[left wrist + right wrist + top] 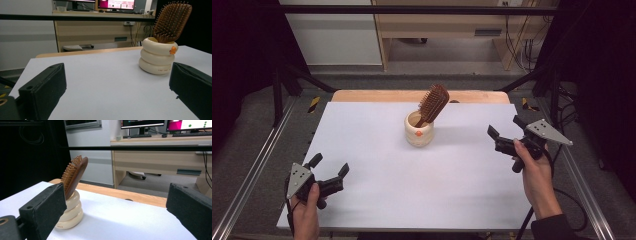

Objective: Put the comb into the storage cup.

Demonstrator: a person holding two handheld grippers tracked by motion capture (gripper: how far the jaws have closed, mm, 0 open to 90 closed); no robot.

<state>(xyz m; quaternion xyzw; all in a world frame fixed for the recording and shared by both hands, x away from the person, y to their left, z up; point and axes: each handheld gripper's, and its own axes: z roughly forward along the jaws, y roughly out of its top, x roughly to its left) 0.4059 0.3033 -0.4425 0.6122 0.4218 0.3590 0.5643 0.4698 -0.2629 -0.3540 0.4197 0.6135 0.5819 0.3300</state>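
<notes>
Two hand-held grippers, left and right, both wide and empty, hairbrush handle hidden inside cream cup

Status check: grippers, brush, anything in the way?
Left gripper open, right gripper open, both empty. Hairbrush stands tilted in cream cup. Nothing in the way.

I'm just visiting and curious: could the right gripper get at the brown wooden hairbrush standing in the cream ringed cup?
Probably yes. The right gripper has its jaws wide open, and bare white table lies between it and the brown wooden hairbrush, whose head leans out above the cream ringed cup.
</notes>
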